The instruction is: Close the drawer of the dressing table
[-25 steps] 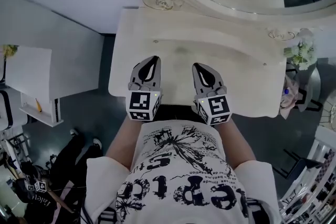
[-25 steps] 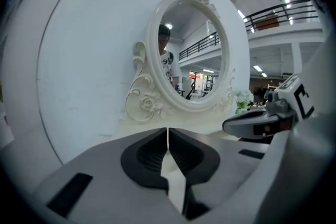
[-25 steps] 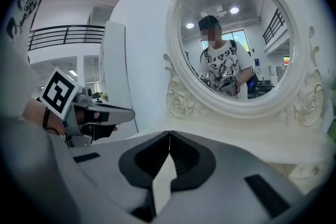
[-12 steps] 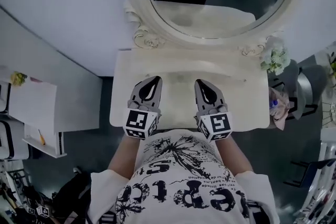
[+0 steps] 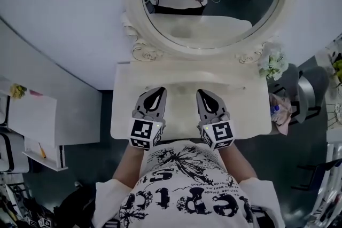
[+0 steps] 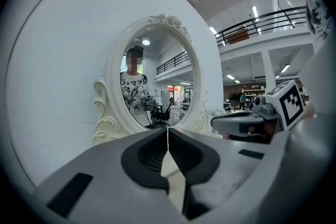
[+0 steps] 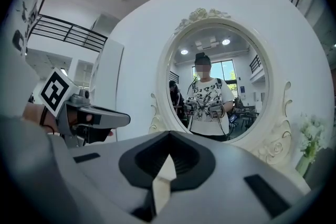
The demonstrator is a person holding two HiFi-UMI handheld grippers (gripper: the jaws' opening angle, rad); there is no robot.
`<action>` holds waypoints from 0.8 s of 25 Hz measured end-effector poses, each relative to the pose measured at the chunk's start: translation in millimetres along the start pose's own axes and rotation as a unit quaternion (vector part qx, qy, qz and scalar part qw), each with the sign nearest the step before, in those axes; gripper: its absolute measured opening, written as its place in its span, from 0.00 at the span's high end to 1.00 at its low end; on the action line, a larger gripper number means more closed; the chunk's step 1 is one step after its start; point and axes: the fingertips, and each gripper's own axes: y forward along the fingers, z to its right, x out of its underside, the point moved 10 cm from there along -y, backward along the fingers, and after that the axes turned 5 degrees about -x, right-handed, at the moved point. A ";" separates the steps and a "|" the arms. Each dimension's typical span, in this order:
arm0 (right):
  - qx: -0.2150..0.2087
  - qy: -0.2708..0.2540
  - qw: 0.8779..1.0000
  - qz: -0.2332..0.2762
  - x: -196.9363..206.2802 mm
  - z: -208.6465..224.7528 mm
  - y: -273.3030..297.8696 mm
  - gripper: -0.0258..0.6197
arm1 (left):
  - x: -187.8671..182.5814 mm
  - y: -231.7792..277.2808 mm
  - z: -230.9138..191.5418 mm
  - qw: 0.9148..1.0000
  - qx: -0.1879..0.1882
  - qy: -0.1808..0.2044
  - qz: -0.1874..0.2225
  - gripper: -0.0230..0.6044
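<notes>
The cream dressing table (image 5: 246,115) stands against the white wall, with its oval mirror (image 5: 214,8) above it. Its drawer shows in no view; the table's front edge lies under my grippers and the person's body. My left gripper (image 5: 158,91) and right gripper (image 5: 201,92) hover side by side over the front half of the tabletop, pointing at the mirror. Both are shut, with nothing between the jaws. In the left gripper view the shut left gripper (image 6: 167,129) faces the mirror frame (image 6: 105,128). The right gripper (image 7: 169,134) faces the mirror glass (image 7: 215,97).
A vase of white flowers (image 5: 271,64) stands at the table's back right corner. A white cabinet (image 5: 32,120) stands to the left of the table. A grey chair with cloth (image 5: 299,93) stands to the right. Dark floor surrounds the table.
Both grippers have risen above the tabletop and stay shut. The head view has tilted up, so the whole mirror now shows.
</notes>
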 end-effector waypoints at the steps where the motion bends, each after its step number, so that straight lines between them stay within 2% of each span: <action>1: -0.001 -0.001 1.000 -0.001 0.3 -0.8 0.5 0.94 | 0.9 0.4 0.4 1.000 0.001 0.000 -0.002 0.92; 20: -0.013 0.001 1.000 -0.014 7.5 -12.0 1.7 0.94 | 8.9 -3.8 -1.6 1.000 0.010 -0.005 -0.016 0.92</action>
